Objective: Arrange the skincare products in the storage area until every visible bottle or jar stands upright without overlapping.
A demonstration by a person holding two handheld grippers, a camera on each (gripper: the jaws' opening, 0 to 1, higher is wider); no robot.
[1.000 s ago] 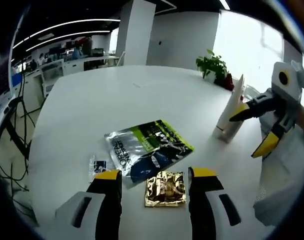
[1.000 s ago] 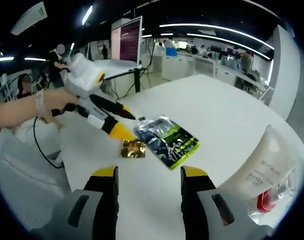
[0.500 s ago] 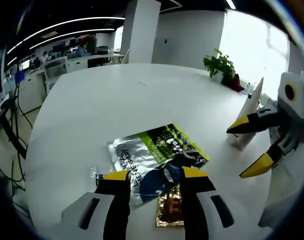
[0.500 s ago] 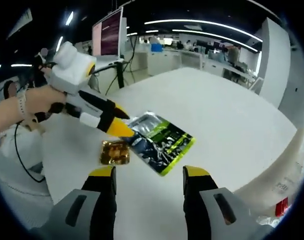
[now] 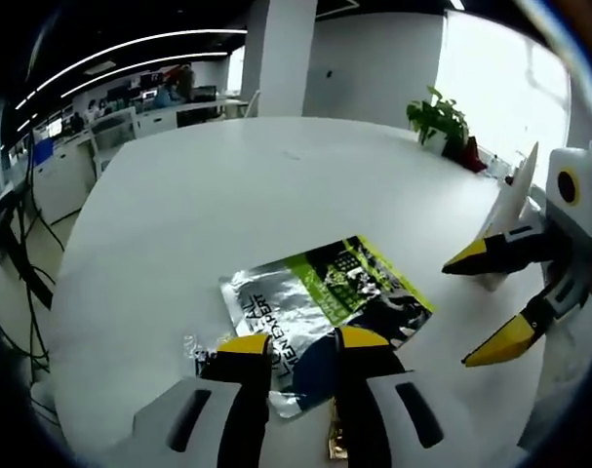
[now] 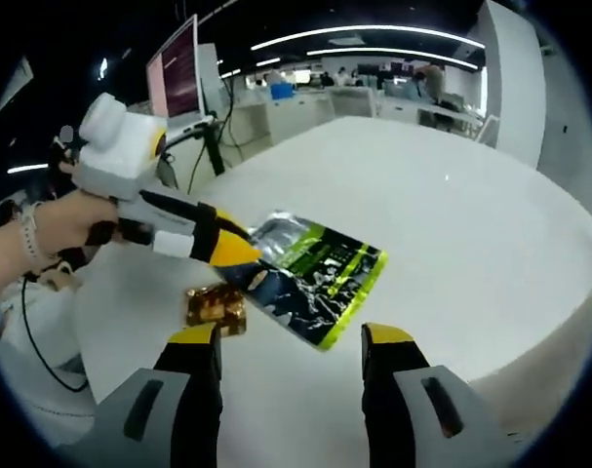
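The left gripper (image 5: 302, 343) had its jaws narrow around the near edge of the flat silver-and-green sachet (image 5: 325, 297) on the tabletop (image 5: 198, 185), probably to pick it up, while the right gripper (image 6: 293, 341) waited wide open, holding nothing.

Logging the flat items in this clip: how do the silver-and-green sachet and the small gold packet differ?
The silver-and-green sachet is clearly larger than the gold packet. The sachet is silver with green and dark print and lettering; the packet is plain shiny gold. The left gripper has its jaws at the sachet's edge, while the packet lies beside it, ungripped. Both lie flat on the white table.
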